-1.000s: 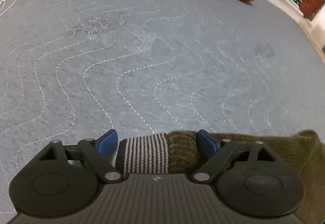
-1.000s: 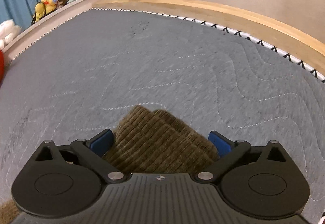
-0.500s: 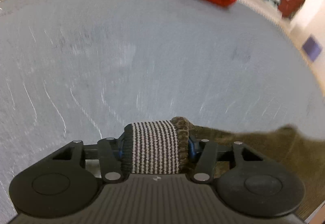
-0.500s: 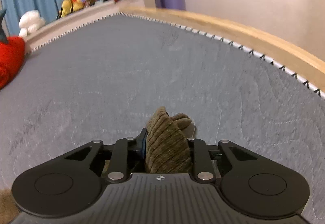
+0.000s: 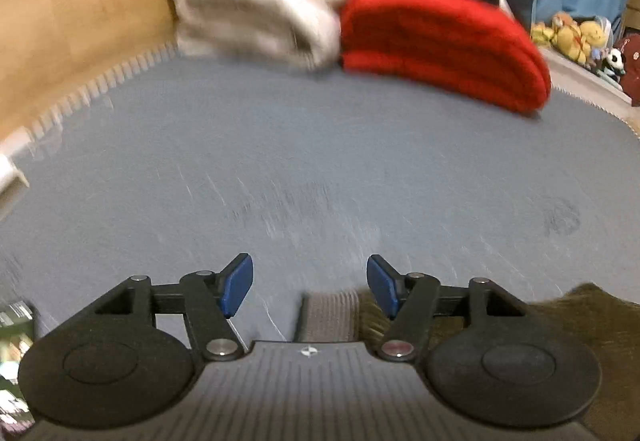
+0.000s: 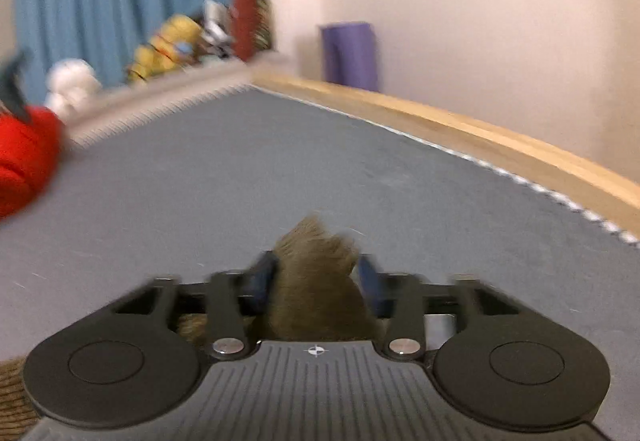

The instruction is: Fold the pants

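The pants are olive-brown corduroy with a black-and-white striped waistband (image 5: pixel 330 315). In the left wrist view my left gripper (image 5: pixel 310 283) is open, and the waistband lies low between its blue pads, close to the right one. More of the pants (image 5: pixel 592 317) spreads to the lower right. In the right wrist view my right gripper (image 6: pixel 316 279) is shut on a bunched fold of the pants (image 6: pixel 316 281), which sticks up between the blue pads. Both views are blurred by motion.
A grey quilted mattress (image 5: pixel 320 161) lies under everything. A folded red blanket (image 5: pixel 440 41) and a white blanket (image 5: pixel 260 1) lie at its far edge. Stuffed toys (image 6: pixel 168 45) line a ledge by a blue curtain. A wooden bed frame (image 6: pixel 480 133) runs along the right.
My left gripper has opened and let go of the striped waistband, and its view has tilted up towards the blankets. My right gripper stays shut on the pants and has moved up.
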`<state>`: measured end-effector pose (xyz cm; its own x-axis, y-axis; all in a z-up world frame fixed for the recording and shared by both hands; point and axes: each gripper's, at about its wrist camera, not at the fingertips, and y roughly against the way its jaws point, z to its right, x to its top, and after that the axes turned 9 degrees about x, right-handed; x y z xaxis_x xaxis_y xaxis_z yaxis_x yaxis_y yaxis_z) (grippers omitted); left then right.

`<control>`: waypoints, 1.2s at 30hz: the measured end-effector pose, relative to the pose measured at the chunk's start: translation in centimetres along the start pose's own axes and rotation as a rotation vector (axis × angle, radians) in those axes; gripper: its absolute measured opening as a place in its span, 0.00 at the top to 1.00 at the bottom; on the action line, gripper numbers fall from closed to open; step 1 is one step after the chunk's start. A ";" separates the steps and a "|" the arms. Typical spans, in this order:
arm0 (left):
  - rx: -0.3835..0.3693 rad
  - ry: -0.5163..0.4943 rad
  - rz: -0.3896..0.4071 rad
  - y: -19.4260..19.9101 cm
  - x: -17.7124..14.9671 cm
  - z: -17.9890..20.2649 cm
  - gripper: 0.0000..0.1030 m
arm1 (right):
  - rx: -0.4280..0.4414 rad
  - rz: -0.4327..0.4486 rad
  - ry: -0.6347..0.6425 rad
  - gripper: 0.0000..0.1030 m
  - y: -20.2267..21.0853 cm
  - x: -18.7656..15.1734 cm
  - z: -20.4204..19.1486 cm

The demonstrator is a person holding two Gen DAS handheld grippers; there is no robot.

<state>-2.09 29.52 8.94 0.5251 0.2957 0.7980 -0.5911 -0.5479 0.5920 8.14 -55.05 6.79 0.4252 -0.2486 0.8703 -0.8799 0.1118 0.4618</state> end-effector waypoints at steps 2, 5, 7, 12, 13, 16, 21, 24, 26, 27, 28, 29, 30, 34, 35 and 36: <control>-0.054 -0.006 0.042 1.6 0.1 0.4 0.27 | -0.067 0.024 -0.028 0.23 0.5 0.4 0.5; -0.217 -0.115 0.034 3.0 -0.8 2.8 0.27 | -0.047 0.021 -0.118 0.23 1.3 0.9 1.9; -0.295 -0.225 0.031 3.8 -2.1 5.2 0.27 | -0.008 0.007 -0.129 0.23 2.2 0.8 2.6; -0.454 -0.426 -0.001 5.3 -5.3 10.7 0.27 | 0.093 -0.123 -0.091 0.23 3.3 -1.1 3.9; -0.479 -0.463 0.000 5.9 -5.9 11.8 0.27 | 0.092 -0.181 -0.077 0.23 3.1 -1.8 4.3; -0.517 -0.559 0.021 7.8 -7.8 15.3 0.27 | 0.000 -0.376 0.038 0.22 2.3 -4.7 5.3; -0.546 -0.602 0.045 10.2 -8.3 20.4 0.26 | -0.004 -0.348 -0.129 0.15 4.3 -4.6 9.1; -0.559 -0.605 0.071 11.5 -8.8 21.7 0.26 | 0.027 -0.323 -0.285 0.18 5.6 -4.7 10.6; -0.563 -0.607 0.081 12.1 -8.8 22.3 0.25 | 0.092 -0.339 -0.412 0.20 5.9 -5.7 11.2; -0.565 -0.605 0.083 12.2 -8.5 22.6 0.25 | 0.120 -0.345 -0.466 0.20 5.9 -6.1 11.3; -0.565 -0.604 0.085 12.2 -8.5 23.3 0.25 | 0.123 -0.336 -0.470 0.20 5.9 -6.3 11.2; -0.567 -0.601 0.085 12.4 -8.5 23.5 0.25 | 0.126 -0.331 -0.463 0.20 5.8 -6.3 10.8; -0.566 -0.600 0.086 12.9 -8.5 23.8 0.25 | 0.150 -0.322 -0.483 0.20 5.6 -6.4 10.6; -0.572 -0.588 0.099 13.8 -8.4 24.0 0.25 | 0.165 -0.290 -0.553 0.25 4.8 -6.6 9.5; -0.572 -0.586 0.102 13.9 -8.3 23.9 0.25 | 0.155 -0.286 -0.542 0.28 4.8 -6.6 9.0; -0.570 -0.583 0.107 13.9 -8.2 23.8 0.25 | 0.124 -0.282 -0.531 0.40 4.7 -6.7 8.5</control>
<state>-0.04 0.82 7.92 0.5896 -0.2753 0.7594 -0.7936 -0.0221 0.6081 -0.68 -61.05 1.71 0.5096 -0.7013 0.4984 -0.7804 -0.1329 0.6110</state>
